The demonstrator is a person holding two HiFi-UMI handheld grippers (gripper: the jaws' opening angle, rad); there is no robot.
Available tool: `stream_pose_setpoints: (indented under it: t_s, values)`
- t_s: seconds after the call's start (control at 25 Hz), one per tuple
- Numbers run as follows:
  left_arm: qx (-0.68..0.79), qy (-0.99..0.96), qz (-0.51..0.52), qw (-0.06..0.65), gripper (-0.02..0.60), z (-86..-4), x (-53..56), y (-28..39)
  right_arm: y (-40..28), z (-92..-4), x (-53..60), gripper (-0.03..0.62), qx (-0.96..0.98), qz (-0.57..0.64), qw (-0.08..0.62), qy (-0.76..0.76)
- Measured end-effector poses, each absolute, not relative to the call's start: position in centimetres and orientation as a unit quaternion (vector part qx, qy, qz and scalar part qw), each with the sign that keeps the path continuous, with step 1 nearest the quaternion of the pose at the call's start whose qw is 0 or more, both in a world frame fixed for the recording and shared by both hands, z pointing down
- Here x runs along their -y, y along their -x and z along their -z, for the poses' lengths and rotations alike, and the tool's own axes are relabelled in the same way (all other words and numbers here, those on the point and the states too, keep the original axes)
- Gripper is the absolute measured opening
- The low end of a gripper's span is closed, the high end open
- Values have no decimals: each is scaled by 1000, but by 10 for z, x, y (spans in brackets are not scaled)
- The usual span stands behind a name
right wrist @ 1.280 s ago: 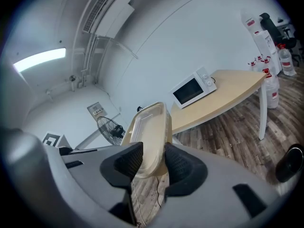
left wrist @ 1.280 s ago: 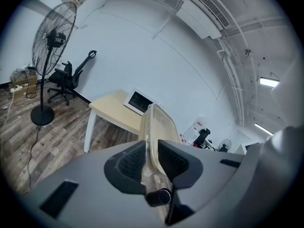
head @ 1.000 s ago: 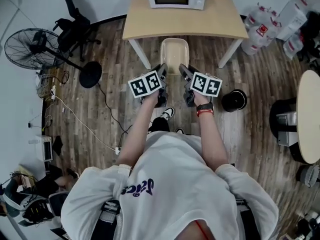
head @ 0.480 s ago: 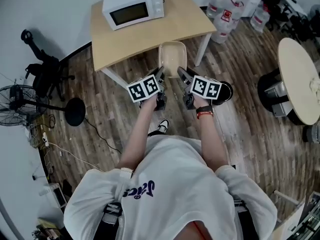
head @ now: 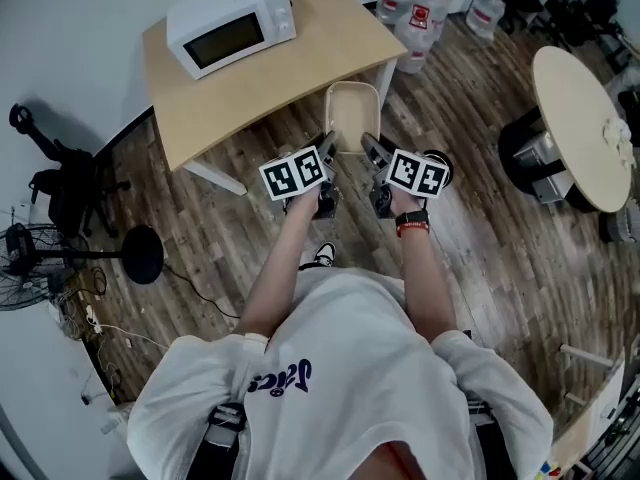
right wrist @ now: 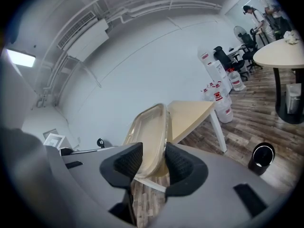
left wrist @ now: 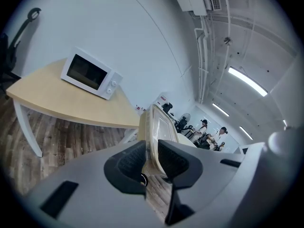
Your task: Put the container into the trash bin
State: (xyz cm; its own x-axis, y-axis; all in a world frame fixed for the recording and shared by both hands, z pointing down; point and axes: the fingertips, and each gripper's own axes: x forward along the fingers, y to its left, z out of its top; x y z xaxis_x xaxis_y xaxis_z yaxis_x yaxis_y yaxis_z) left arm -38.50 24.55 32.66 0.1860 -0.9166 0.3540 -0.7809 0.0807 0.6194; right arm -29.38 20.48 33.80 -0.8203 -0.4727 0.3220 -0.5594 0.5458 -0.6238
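While I watch from a distance, the head view shows the left hand-held gripper (head: 328, 146) and the right hand-held gripper (head: 368, 148) side by side ahead of the person's white shirt. Each pinches a near end of the beige container (head: 352, 110), which hangs in the air over the wood floor, just beside the counter (head: 300, 68) that carries a microwave (head: 230, 26). The black trash bin (head: 447, 167) is mostly covered by the right gripper's marker cube.

From the left gripper view, I see the jaws drawn close, both pads pressed on the container's thin rim. The container stands on edge and hides much of the room behind it.

From the right gripper view, the jaws stand a little wider, clamped across the container's rim and wall. The bin sits on the floor at lower right, well apart.
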Motion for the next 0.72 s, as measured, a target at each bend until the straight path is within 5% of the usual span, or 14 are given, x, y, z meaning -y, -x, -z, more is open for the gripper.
stream_pose_setpoints:
  t_s: [0.72]
  values:
    - [498, -770, 24, 399, 94, -331, -197, 341, 242, -337, -187, 164, 809, -368, -1, -459]
